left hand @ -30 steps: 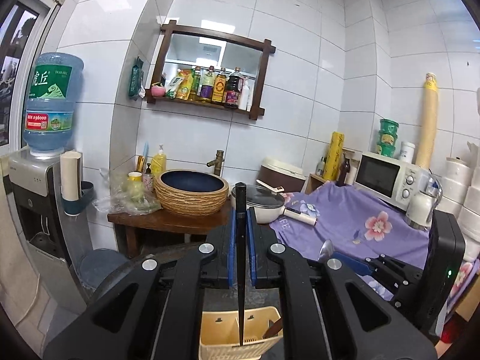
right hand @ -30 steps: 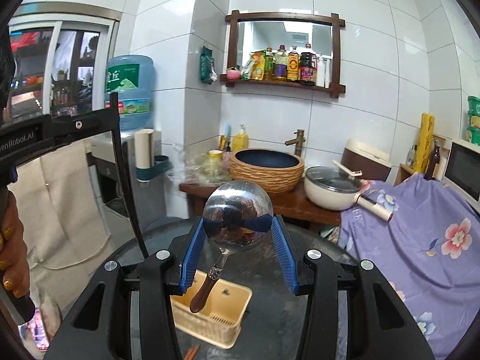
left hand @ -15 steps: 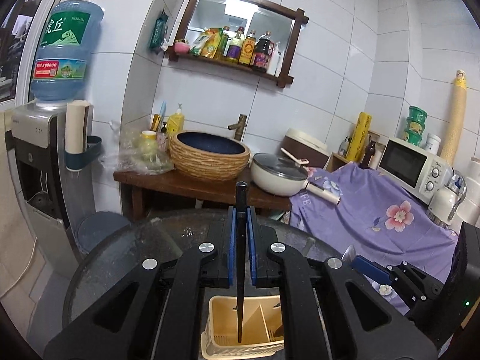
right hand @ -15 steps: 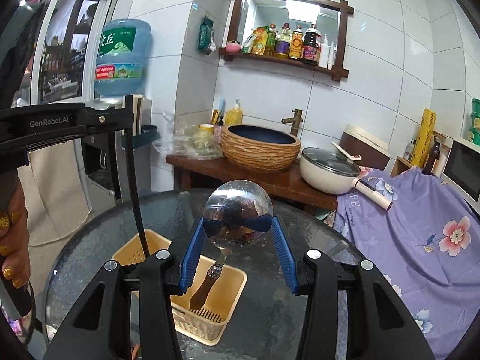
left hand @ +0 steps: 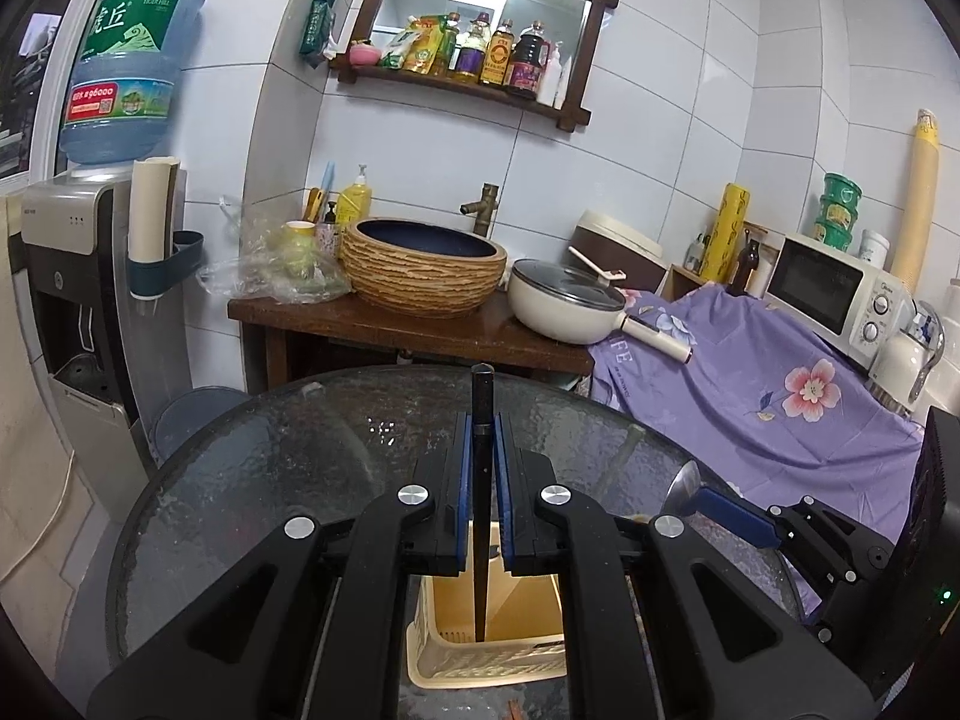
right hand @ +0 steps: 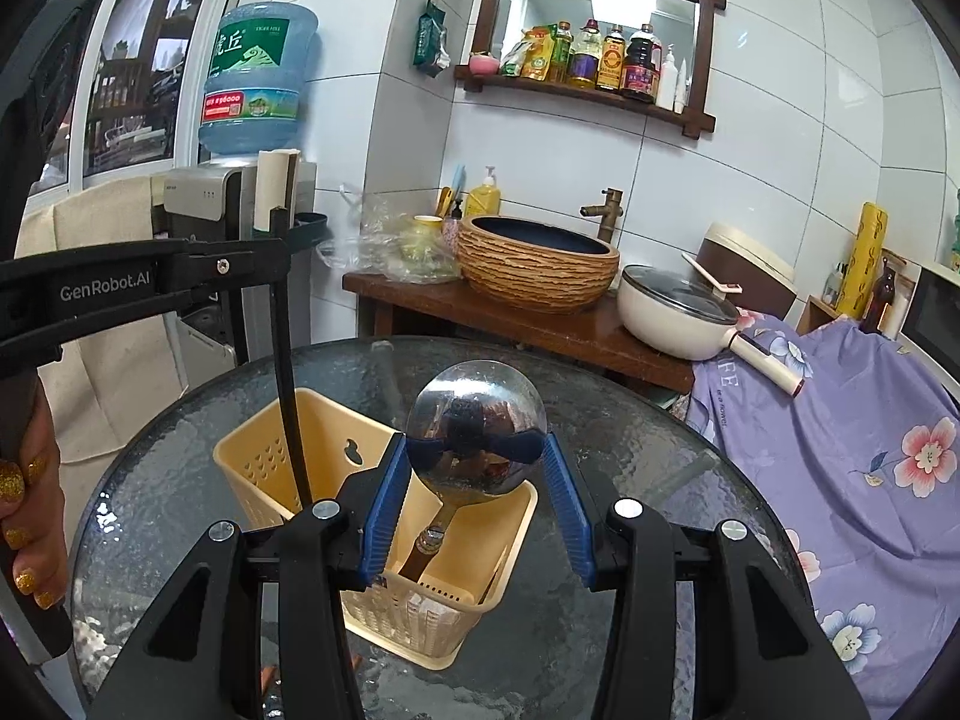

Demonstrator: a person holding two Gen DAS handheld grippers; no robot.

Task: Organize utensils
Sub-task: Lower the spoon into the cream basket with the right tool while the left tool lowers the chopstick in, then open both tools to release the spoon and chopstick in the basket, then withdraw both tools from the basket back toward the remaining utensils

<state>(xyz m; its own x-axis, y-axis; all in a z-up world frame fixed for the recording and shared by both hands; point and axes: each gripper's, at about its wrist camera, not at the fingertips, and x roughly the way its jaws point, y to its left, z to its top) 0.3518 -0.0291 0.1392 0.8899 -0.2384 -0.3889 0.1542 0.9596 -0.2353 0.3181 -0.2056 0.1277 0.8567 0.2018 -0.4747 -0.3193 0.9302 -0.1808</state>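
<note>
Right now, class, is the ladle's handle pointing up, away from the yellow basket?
No: the ladle hangs bowl-up, its handle pointing down into the yellow basket.

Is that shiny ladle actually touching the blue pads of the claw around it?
Touching. The right wrist view shows the right claw with both blue pads pressed against the ladle bowl, no gap.

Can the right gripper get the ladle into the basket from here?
Probably yes. The right gripper holds the ladle by its bowl, handle already hanging inside the basket. The left gripper's black stick sits in the other compartment, apart from it.
</note>
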